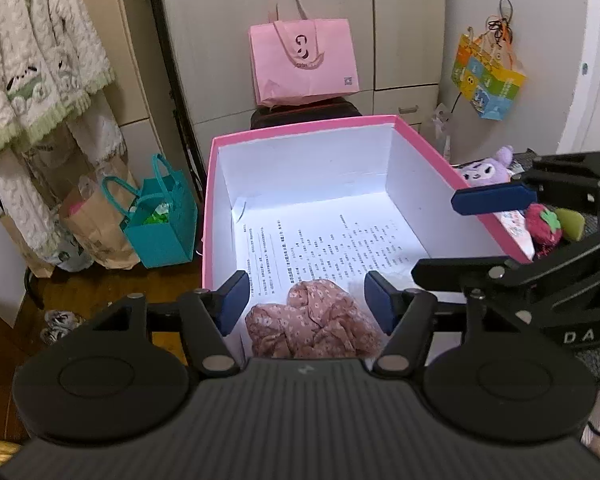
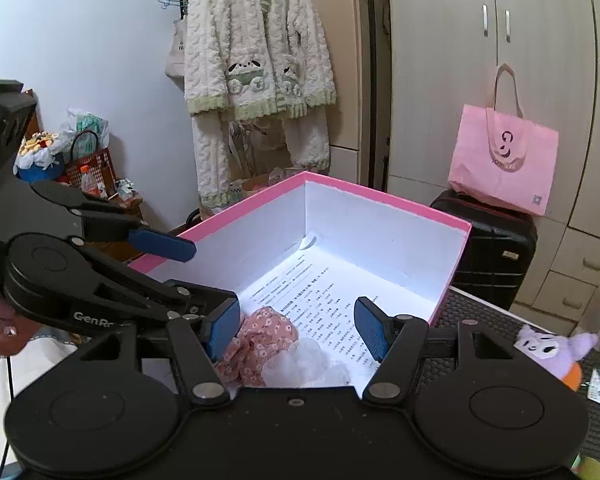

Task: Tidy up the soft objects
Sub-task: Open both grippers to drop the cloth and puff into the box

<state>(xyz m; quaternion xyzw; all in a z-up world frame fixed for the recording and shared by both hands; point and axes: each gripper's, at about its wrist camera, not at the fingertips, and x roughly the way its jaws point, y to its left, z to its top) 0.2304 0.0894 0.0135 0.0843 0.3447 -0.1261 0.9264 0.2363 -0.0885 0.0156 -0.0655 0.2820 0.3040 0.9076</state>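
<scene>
A pink box [image 1: 300, 130] with white walls has a printed sheet on its floor. A crumpled pink floral cloth [image 1: 312, 324] lies at its near end, with a white sheer piece [image 2: 304, 360] beside it. My left gripper [image 1: 306, 300] hovers open over the cloth, pads clear of it. My right gripper [image 2: 298, 328] is open too, above the cloth and the sheer piece. Each gripper shows in the other's view: the right gripper [image 1: 440, 236] and the left gripper [image 2: 196, 276]. A purple plush [image 1: 488, 166] and a strawberry plush [image 1: 542, 228] lie outside the box on the right.
A pink tote bag [image 1: 304, 64] sits on a black suitcase [image 2: 488, 252] behind the box. A teal bag [image 1: 160, 220] and paper bags stand on the floor to the left. A fluffy cardigan [image 2: 256, 60] hangs behind. The box rests on a dark mat [image 2: 480, 308].
</scene>
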